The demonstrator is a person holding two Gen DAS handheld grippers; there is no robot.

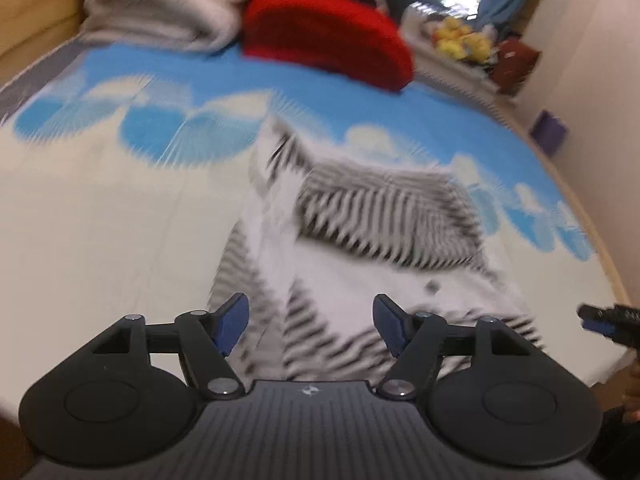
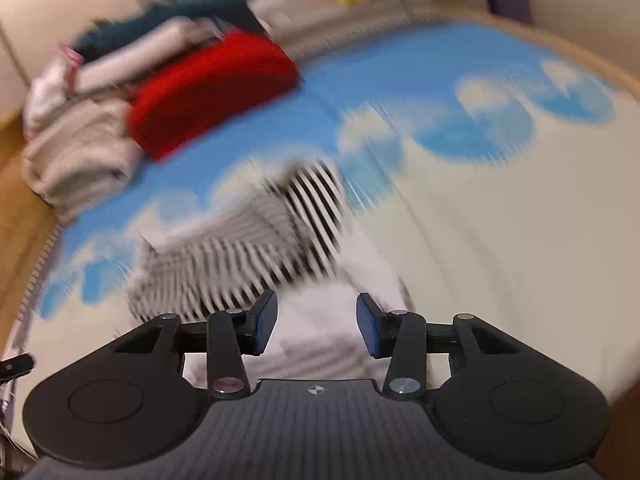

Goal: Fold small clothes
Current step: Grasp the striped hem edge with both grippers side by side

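Note:
A small white garment with black stripes [image 1: 360, 232] lies partly folded on the blue and white cloud-print bed sheet [image 1: 100, 220]. It also shows in the right wrist view [image 2: 256, 252]. My left gripper [image 1: 311, 326] is open and empty, just above the garment's near edge. My right gripper [image 2: 317, 326] is open and empty, over the garment's white near part. The right gripper's tip shows at the far right of the left wrist view [image 1: 600, 322]. Both views are blurred by motion.
A red cushion [image 1: 328, 36] and a pile of folded beige blankets [image 1: 160, 0] lie at the head of the bed. Yellow soft toys [image 1: 464, 42] sit on a shelf beyond. A wall [image 1: 592, 60] runs along the bed's right side.

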